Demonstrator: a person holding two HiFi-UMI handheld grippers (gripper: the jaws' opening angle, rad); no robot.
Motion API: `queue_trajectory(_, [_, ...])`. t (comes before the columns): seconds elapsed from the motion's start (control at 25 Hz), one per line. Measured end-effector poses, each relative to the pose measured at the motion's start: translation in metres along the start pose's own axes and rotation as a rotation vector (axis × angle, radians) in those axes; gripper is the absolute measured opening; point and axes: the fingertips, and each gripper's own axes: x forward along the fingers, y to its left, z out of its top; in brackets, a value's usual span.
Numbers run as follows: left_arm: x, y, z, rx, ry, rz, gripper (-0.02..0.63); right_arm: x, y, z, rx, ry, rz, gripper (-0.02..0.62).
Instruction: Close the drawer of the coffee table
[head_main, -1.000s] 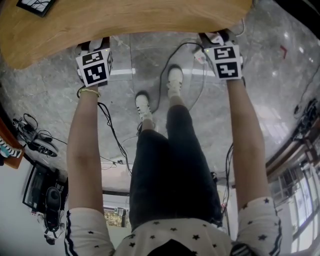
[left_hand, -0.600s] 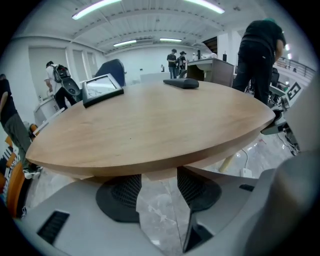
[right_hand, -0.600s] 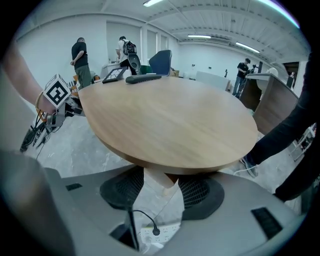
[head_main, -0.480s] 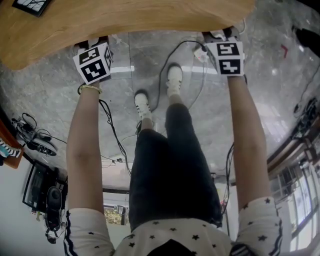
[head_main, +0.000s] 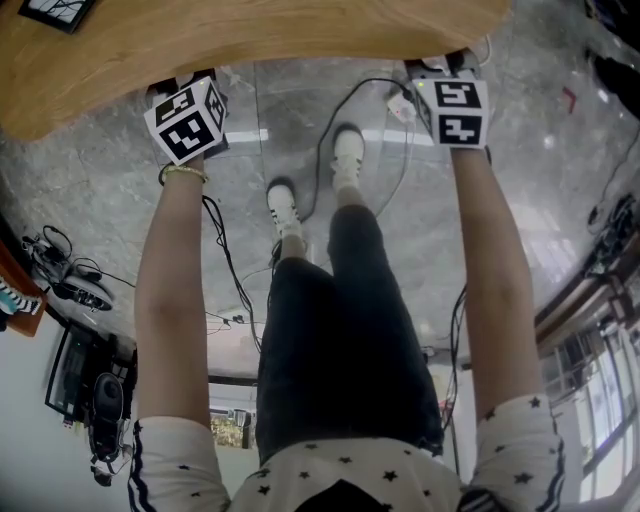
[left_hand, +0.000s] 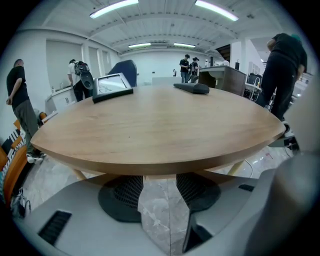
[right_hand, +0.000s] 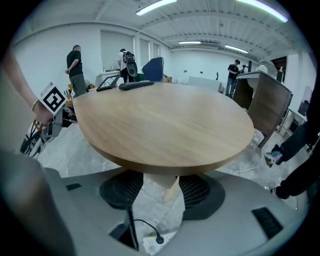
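The coffee table's tabletop is a smooth oval of pale, straight-grained wood with a thick rounded edge. Its long axis runs across in front of me, and I stand at its near rim on a glossy grey marble floor. The drawer I cannot make out in any view. My left hand-held gripper is released below the rim; its jaws have just eased inward with only floor between them. My right hand-held gripper is released too, with a tapered wooden leg standing beyond its gap.

The round wooden table bears a dark-framed panel and a flat dark object.
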Motion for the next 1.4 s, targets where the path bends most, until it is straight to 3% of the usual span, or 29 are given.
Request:
queue_trajectory(0.32, [-0.001, 0.0, -0.002, 0.023, 0.006, 0.009, 0.221, -0.001, 0.0, -0.004, 0.047, 0.019, -0.018, 0.212])
queue_trajectory(0.52, [-0.008, -0.012, -0.008, 0.03, 0.022, -0.037, 0.221, -0.008, -0.005, -0.007, 0.085, 0.027, -0.094, 0.21])
queue_trajectory(0.72, [-0.022, -0.02, -0.014, 0.026, 0.01, -0.056, 0.212, -0.025, 0.006, -0.017, 0.114, 0.035, -0.106, 0.209])
queue_trajectory(0.88, [-0.039, -0.026, -0.014, 0.022, -0.024, -0.07, 0.172, -0.042, 0.017, -0.026, 0.146, 0.028, -0.138, 0.125])
queue_trajectory(1.08, [-0.064, -0.036, -0.01, 0.003, -0.063, -0.078, 0.101, -0.064, 0.032, -0.02, 0.194, -0.042, -0.146, 0.09])
queue_trajectory(1.4, [-0.109, -0.046, -0.012, -0.024, -0.104, -0.146, 0.054, -0.097, 0.078, 0.005, 0.277, -0.131, -0.127, 0.03])
